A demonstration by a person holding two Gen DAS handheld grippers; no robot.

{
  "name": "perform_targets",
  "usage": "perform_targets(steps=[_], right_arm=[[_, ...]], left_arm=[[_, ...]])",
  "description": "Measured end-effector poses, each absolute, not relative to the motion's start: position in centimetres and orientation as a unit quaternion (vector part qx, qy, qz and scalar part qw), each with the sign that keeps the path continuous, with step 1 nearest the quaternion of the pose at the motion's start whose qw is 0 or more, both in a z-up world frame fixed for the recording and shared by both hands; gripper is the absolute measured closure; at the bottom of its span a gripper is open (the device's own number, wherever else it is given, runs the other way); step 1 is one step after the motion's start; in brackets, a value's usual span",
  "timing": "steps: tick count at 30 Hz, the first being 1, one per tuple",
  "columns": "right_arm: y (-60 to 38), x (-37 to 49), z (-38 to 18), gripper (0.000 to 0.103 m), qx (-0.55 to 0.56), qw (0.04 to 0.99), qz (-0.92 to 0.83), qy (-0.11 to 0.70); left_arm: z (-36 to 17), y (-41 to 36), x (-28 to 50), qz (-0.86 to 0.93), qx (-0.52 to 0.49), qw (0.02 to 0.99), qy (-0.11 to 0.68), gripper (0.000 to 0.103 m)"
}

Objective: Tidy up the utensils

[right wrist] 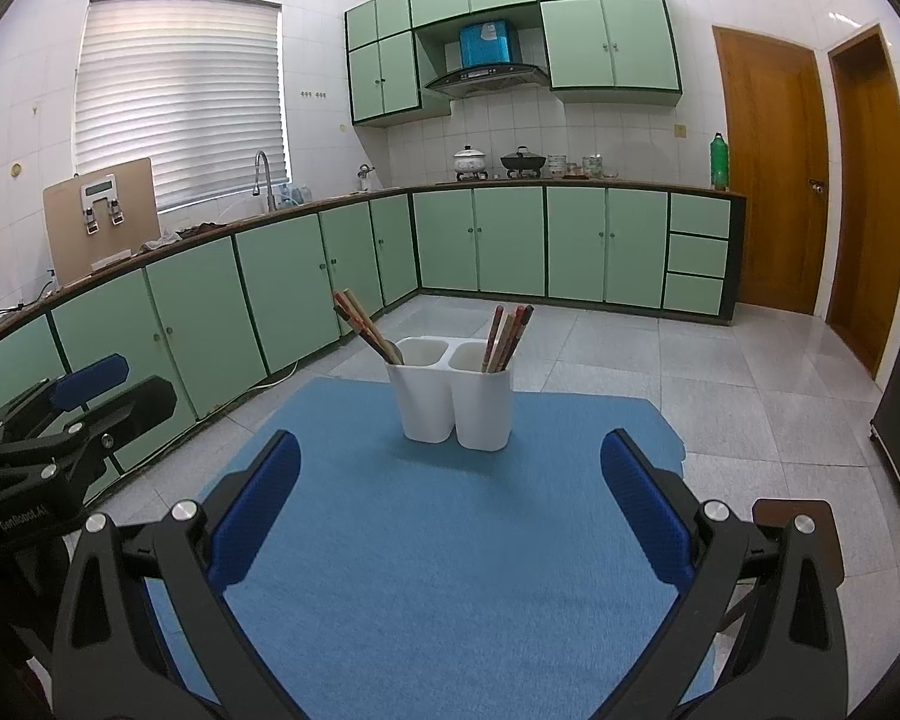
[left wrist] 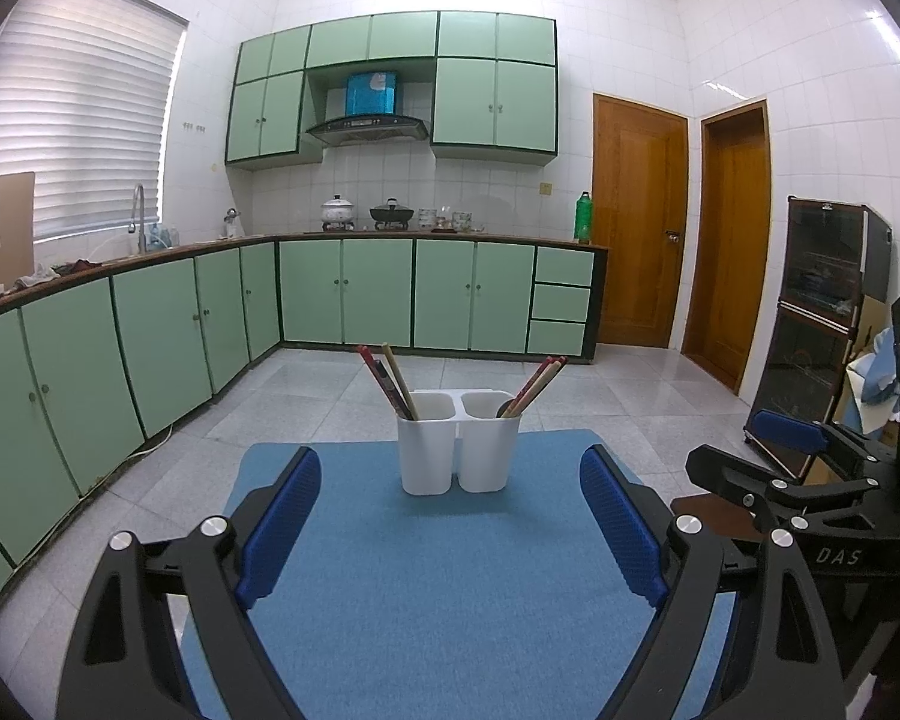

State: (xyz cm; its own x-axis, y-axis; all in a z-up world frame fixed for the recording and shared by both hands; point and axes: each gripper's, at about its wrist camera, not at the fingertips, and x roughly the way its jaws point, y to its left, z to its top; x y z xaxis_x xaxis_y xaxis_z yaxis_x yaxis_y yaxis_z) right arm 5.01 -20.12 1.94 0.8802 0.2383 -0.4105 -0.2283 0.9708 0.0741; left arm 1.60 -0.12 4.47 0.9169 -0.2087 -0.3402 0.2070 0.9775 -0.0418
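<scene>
A white two-compartment utensil holder (left wrist: 457, 450) (right wrist: 453, 399) stands at the far middle of a blue mat (left wrist: 426, 570) (right wrist: 450, 540). Its left compartment holds chopsticks (left wrist: 390, 381) (right wrist: 363, 324) leaning left. The right compartment holds chopsticks (left wrist: 537, 384) (right wrist: 507, 336) leaning right, with a dark spoon bowl showing in the left wrist view. My left gripper (left wrist: 450, 519) hovers over the near mat, open and empty. My right gripper (right wrist: 450, 501) is also open and empty, short of the holder. Each gripper appears at the edge of the other's view.
The mat covers a small table over a grey tiled floor. Green cabinets (left wrist: 342, 291) run along the left and back walls. Two wooden doors (left wrist: 639, 219) stand at the right, and a dark glass-front cabinet (left wrist: 822, 324) sits beside them.
</scene>
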Motion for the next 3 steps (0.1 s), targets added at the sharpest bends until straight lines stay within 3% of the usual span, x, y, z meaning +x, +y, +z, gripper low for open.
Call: perform_targets(steps=[3], right_arm=[[-20.06, 5.05, 1.83, 0.006, 0.013, 0.969, 0.119, 0.215]], left_arm=[[4.39, -0.07, 1.63, -0.106, -0.003, 0.979, 0.175, 0.017]])
